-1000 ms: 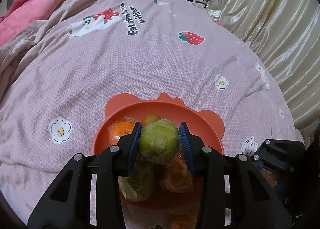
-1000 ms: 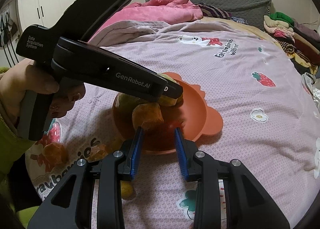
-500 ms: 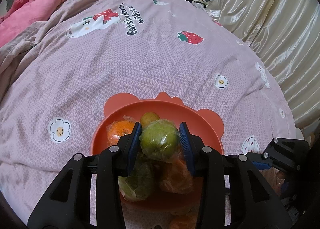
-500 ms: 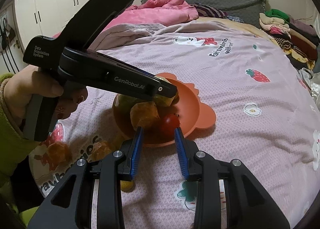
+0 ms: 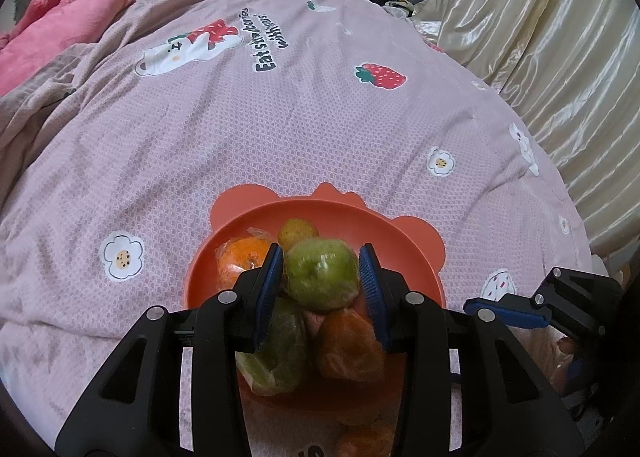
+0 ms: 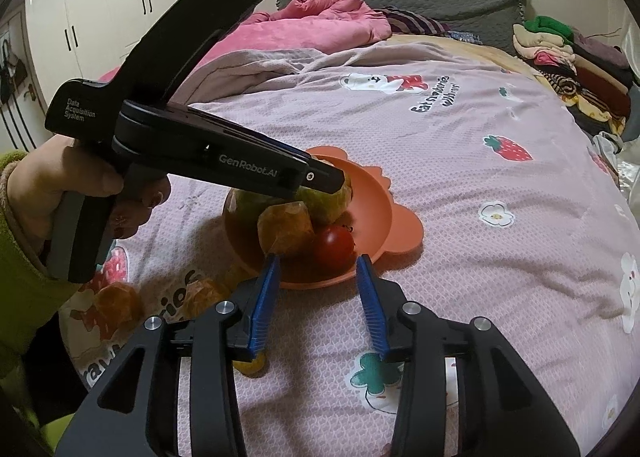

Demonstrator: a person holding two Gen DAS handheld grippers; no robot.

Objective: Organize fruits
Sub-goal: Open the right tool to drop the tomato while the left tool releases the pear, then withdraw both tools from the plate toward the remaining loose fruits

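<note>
An orange bear-shaped bowl (image 5: pixel 332 213) sits on the pink bedspread and holds wrapped fruit. My left gripper (image 5: pixel 320 277) is shut on a plastic-wrapped green apple (image 5: pixel 322 275) and holds it just over the bowl. Below it lie a wrapped orange (image 5: pixel 240 261), a second green fruit (image 5: pixel 276 353), another orange fruit (image 5: pixel 348 345) and a small yellow-green fruit (image 5: pixel 298 231). In the right wrist view my right gripper (image 6: pixel 316 263) is open and empty, just in front of the bowl (image 6: pixel 396 225), near a red tomato (image 6: pixel 334 245) in the bowl.
Two wrapped oranges (image 6: pixel 120 303) (image 6: pixel 202 295) and a small yellow fruit (image 6: pixel 250 365) lie on the bedspread left of the bowl. A pink blanket (image 6: pixel 320 17) and stacked clothes (image 6: pixel 568 53) lie at the far end. Cream curtains (image 5: pixel 540 29) hang on the right.
My right gripper has drawn back from the bowl and opened; a red tomato now lies in the bowl. My left gripper still holds the green apple over the bowl.
</note>
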